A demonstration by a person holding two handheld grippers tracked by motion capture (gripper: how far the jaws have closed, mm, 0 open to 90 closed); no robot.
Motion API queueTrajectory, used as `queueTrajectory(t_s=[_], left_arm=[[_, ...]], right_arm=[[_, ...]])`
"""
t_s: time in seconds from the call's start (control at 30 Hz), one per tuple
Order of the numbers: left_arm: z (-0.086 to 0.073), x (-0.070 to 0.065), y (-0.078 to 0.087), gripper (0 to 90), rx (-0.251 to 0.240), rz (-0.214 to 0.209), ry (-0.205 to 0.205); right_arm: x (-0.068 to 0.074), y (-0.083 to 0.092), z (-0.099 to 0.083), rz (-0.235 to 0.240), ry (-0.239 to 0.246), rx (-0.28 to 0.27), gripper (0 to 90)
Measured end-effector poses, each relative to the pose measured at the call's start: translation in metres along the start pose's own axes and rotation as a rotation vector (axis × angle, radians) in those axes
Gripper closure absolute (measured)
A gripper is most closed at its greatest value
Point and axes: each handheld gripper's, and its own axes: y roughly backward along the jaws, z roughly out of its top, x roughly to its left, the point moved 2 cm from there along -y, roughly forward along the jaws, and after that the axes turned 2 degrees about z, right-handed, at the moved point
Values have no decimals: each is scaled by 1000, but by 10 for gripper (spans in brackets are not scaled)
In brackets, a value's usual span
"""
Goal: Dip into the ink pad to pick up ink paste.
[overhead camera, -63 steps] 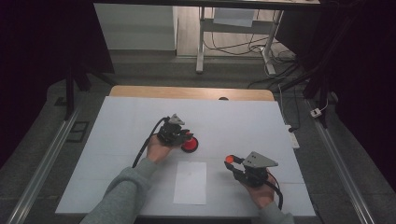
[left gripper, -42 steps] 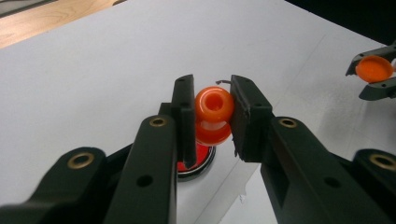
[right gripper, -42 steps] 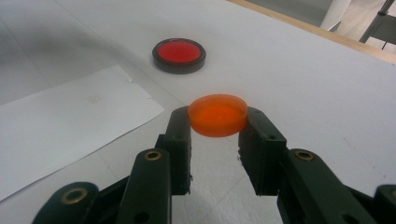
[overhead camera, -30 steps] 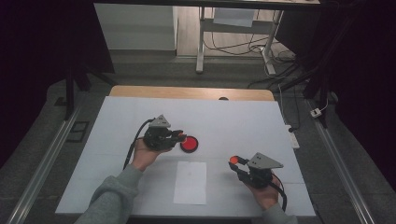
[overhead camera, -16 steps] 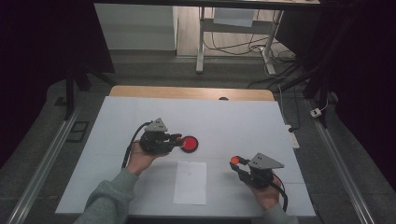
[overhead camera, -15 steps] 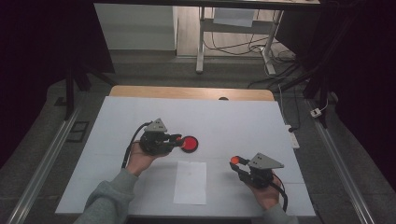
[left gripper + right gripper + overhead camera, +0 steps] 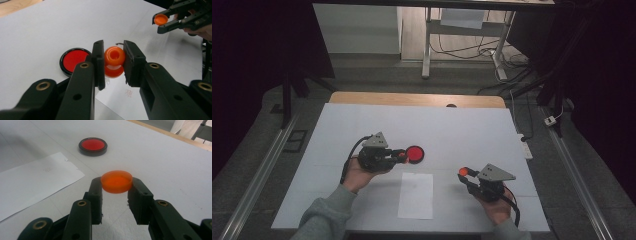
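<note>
My left gripper (image 7: 113, 63) is clamped on a small orange stamp body (image 7: 114, 62), its open round mouth facing away from me, held just above the counter (image 7: 462, 125) near its middle. The matching orange cap (image 7: 116, 181) sits pinched flat in my right gripper (image 7: 115, 195), toward the near right corner. In the left gripper view the cap lies ahead and to the right, well apart, so I judge the two must be turned mouth to mouth. A red ink pad (image 7: 414, 153) lies just beside the left gripper, a white paper sheet (image 7: 416, 195) near the front edge.
</note>
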Motion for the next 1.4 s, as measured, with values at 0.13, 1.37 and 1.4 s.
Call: queueTrajectory(t_s=[0.13, 1.37, 1.4], left_arm=[[-3, -4, 1, 725, 12, -11, -10], [-26, -41, -32, 724, 126, -107, -80], [-27, -41, -33, 724, 131, -110, -82]], right_arm=[[0, 0, 0, 0, 2, 2, 646], [0, -1, -1, -1, 5, 9, 646], [0, -1, -1, -1, 5, 9, 646]])
